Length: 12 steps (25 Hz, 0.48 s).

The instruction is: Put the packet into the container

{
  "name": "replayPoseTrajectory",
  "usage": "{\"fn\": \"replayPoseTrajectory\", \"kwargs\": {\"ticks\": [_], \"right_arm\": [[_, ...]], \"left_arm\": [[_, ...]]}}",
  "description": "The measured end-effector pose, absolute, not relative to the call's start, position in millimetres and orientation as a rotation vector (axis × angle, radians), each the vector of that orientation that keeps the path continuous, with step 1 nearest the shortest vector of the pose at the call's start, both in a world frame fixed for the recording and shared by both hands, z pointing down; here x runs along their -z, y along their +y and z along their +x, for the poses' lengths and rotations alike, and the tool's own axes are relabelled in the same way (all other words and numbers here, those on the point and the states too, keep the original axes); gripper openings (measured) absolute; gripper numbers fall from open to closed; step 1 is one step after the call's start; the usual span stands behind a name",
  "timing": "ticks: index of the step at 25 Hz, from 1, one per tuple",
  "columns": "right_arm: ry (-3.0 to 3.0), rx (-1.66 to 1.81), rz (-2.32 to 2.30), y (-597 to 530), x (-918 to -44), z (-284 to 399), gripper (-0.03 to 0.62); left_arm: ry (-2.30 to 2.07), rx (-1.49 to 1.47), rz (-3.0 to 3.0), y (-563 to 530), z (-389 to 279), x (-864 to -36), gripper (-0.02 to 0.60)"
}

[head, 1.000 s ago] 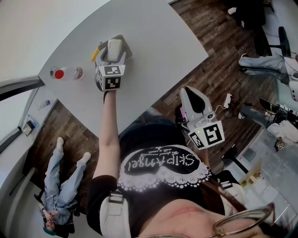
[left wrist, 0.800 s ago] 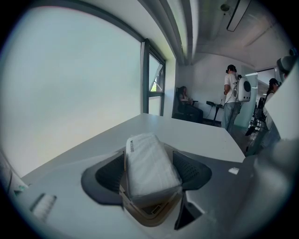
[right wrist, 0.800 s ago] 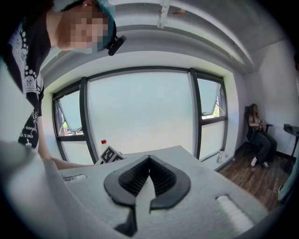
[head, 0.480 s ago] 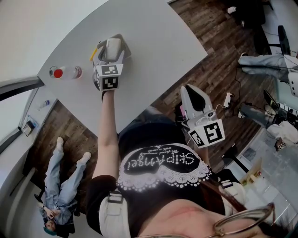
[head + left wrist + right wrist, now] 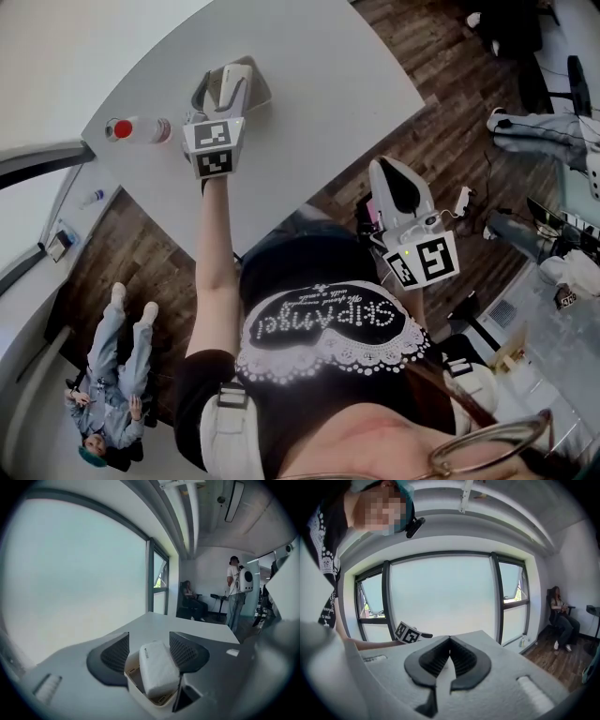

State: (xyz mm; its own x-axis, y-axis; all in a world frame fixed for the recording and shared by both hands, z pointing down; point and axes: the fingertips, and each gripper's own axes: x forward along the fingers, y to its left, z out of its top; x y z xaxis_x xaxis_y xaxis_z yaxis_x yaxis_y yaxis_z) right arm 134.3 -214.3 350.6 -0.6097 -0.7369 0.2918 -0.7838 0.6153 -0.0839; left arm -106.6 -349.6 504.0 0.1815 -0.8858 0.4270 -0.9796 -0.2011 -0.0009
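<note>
Arm (image 5: 214,262) outstretched; left tongs (image 5: 150,648) over container (image 5: 132,687), just closing, packet (image 5: 158,670) loose between.

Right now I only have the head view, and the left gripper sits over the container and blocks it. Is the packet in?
Observer: Yes. The left gripper view shows the packet lying tilted inside the container.
Operator: Clamped?
Observer: No. The left gripper has its jaws apart. The packet shows between them in that view, but the pads are not pressing on it. The jaws have just closed a little.
Operator: And the right one, open or shut?
Observer: The right gripper is shut. In its own view the jaw tips meet with nothing between them.
</note>
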Motion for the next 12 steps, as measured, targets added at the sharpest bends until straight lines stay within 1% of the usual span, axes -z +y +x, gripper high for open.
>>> {"fn": "replayPoseTrajectory", "kwargs": {"ticks": [10,12], "right_arm": [[-2.641,-0.265,1.216,-214,-349,131,0.002],[-2.651,-0.265,1.211,-215,-348,131,0.002]], "left_arm": [[-1.89,-0.305,2.298,-319,-104,-424,0.218],[-1.92,-0.257,2.326,-308,-104,-402,0.195]]}}
